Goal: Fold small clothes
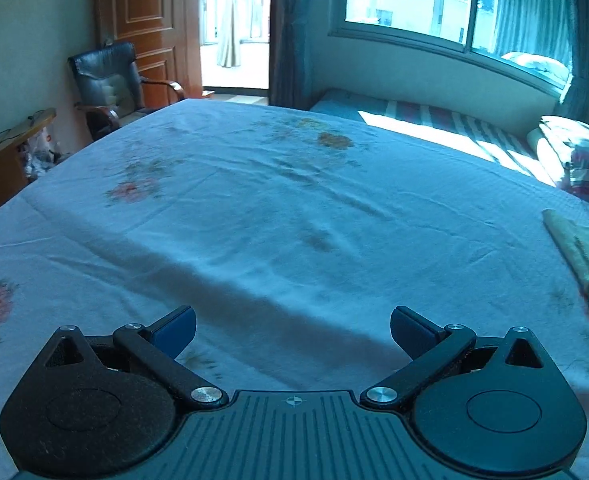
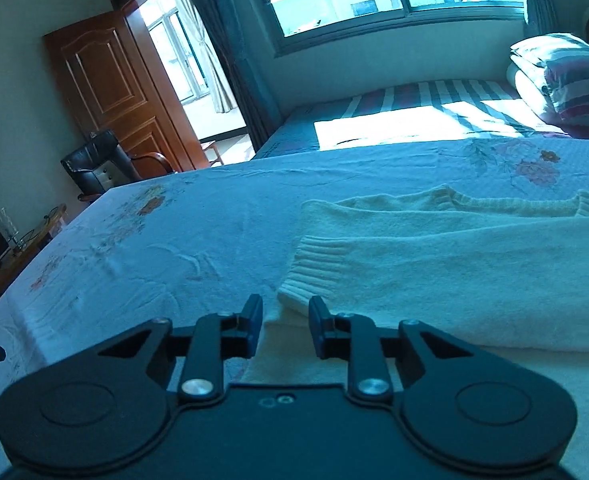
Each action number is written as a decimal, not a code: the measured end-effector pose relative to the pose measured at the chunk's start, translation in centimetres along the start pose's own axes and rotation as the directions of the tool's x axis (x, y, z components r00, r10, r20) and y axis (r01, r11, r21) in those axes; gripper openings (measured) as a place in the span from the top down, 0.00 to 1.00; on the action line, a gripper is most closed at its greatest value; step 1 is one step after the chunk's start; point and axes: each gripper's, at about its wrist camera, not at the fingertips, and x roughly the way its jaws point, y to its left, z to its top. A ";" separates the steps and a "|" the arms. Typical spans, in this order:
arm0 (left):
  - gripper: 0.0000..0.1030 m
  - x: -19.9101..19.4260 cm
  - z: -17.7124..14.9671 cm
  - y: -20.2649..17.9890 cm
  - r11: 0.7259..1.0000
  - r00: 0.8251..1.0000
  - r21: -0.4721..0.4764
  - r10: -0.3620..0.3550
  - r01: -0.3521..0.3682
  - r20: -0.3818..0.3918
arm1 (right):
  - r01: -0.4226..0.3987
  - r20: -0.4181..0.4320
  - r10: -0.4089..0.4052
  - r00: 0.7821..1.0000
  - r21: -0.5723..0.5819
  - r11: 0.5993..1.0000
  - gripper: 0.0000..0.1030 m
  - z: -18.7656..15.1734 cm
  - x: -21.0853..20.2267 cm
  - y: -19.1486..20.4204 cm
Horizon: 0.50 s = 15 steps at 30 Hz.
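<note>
1. Cream sweater (image 2: 474, 272) lies on the bed (image 2: 174, 248), ahead and right of the right claw (image 2: 285, 326); its ribbed cuff (image 2: 314, 272) sits just ahead of the tips.
2. Right claw: jaws narrowly parted, gripping nothing; cloth lies beneath them, contact unclear.
3. Left claw (image 1: 293, 332): jaws wide apart, empty, over bare sheet; sweater edge (image 1: 574, 248) far to its right.
4. Risk: closing low could pinch the bedsheet with the cuff, dragging both; a single-layer grab would skew the fold.
5. No legible writing or brands.
</note>
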 end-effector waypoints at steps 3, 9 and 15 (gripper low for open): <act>0.01 1.1 1.7 -7.1 0.983 0.984 0.036 -0.178 0.177 0.026 | 0.115 0.059 -0.119 0.991 0.062 0.991 0.75 0.0 -4.3 -3.9; 0.54 5.5 3.7 -21.5 0.926 0.932 0.105 -0.357 0.362 -0.064 | 0.345 0.112 -0.374 0.920 0.218 0.913 0.75 -0.5 -12.4 -13.8; 0.54 6.3 4.3 -32.2 0.893 0.948 0.323 -0.315 0.314 -0.049 | 0.431 0.100 -0.462 0.881 0.228 0.873 0.93 -0.2 -14.8 -19.4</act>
